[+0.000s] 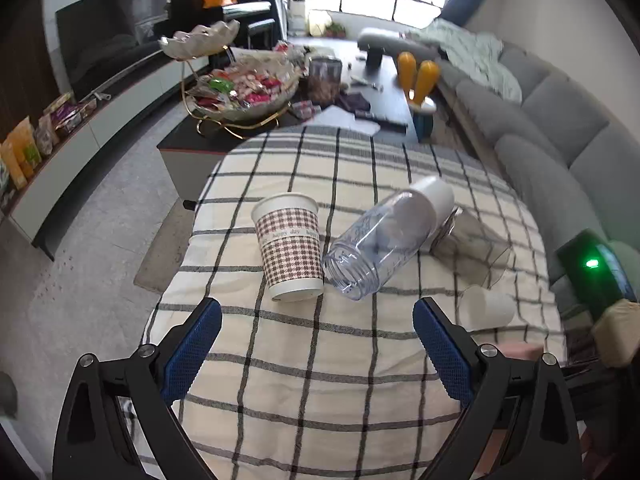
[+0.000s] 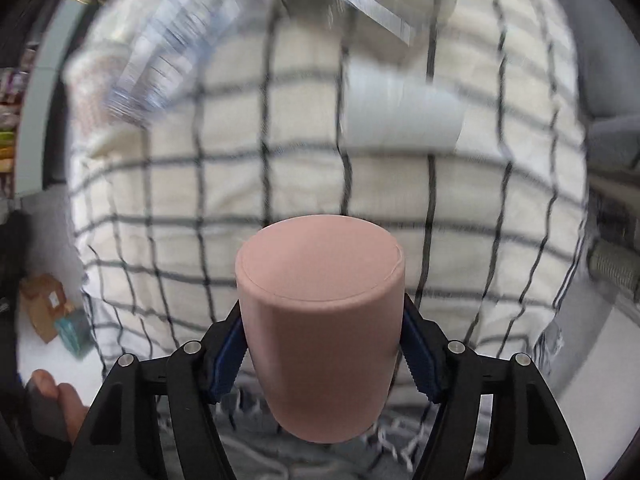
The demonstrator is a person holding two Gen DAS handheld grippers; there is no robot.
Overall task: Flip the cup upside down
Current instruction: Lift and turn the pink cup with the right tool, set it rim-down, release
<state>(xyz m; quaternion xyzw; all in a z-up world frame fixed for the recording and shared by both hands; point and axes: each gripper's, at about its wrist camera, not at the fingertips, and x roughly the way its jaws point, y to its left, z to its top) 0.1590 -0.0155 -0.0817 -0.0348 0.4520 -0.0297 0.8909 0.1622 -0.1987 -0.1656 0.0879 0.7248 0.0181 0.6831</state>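
Pink cup (image 2: 320, 344), base toward my camera, sits clamped in my right tongs (image 2: 322, 344) above the checked surface (image 1: 320, 360), where a houndstooth paper cup (image 1: 290, 246), clear bottle (image 1: 376, 244) and white cup (image 1: 486, 308) crowd ahead of my spread, empty left tongs (image 1: 318, 344).

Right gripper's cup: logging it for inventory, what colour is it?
Plain dusty pink cup, held in the right gripper; right wrist view shows it best.

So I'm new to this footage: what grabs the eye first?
The pink cup fills the right wrist view, clamped in the right gripper, flat base toward the camera. In the left view, the houndstooth paper cup and a tipped clear bottle sit on the checked cloth ahead of the open left gripper.
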